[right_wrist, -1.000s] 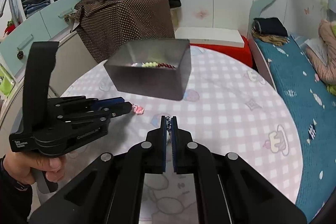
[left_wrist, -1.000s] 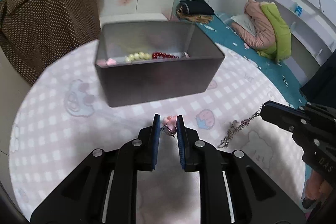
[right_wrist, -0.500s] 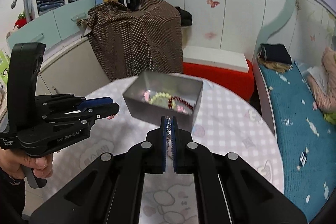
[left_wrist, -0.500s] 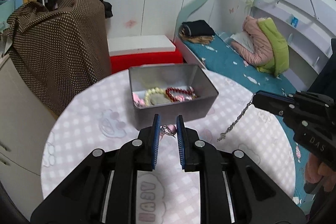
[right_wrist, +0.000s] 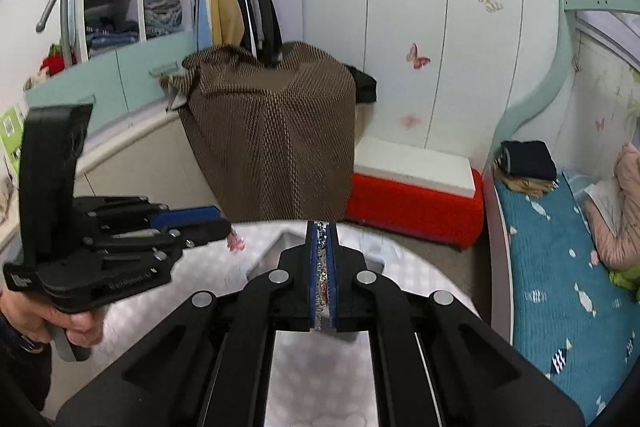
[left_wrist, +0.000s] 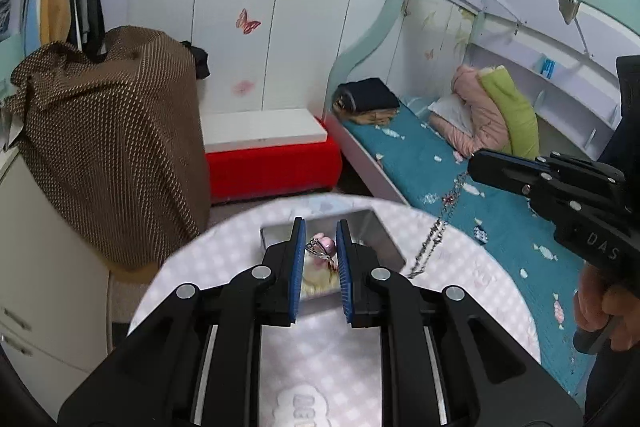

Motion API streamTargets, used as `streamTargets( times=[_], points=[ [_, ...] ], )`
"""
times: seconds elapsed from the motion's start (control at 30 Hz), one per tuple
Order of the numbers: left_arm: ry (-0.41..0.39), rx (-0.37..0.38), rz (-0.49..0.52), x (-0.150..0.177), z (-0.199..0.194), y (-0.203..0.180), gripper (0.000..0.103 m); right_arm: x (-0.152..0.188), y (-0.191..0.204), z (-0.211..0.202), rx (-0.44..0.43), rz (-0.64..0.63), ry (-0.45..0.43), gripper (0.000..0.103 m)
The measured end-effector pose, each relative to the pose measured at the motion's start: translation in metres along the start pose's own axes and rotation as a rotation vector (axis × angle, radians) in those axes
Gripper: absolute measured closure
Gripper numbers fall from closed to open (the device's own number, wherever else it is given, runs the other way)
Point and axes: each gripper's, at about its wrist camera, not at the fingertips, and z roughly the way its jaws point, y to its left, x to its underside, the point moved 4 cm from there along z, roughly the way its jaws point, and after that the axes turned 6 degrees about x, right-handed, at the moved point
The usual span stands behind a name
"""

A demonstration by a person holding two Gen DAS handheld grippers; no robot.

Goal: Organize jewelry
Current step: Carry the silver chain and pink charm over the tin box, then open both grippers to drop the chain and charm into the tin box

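Both grippers sit high over the round surface (left_wrist: 460, 291), right above the metal box (left_wrist: 380, 239), probably so each piece can drop straight in. The left gripper (left_wrist: 320, 247) has its jaws clamped on a pink charm (left_wrist: 322, 247) with a metal clasp; the right gripper (right_wrist: 322, 259) has jaws together on a silver chain (left_wrist: 434, 239) dangling beside the box. Readable writing: "DAS" on the right gripper's body, nothing else legible.
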Motion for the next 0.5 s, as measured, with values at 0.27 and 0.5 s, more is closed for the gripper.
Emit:
streamTargets(
  times=[0.27,0.5],
  points=[
    [0.034,0.012,-0.006,-0.033,0.028,0.006,0.087,-0.029,-0.006,0.03,-0.024,0.013,0.027,0.1],
    [0.103,0.015,-0.031,-0.033,0.065,0.014,0.087,-0.014,-0.01,0.065,-0.04,0.057,0.117,0.1]
  ],
)
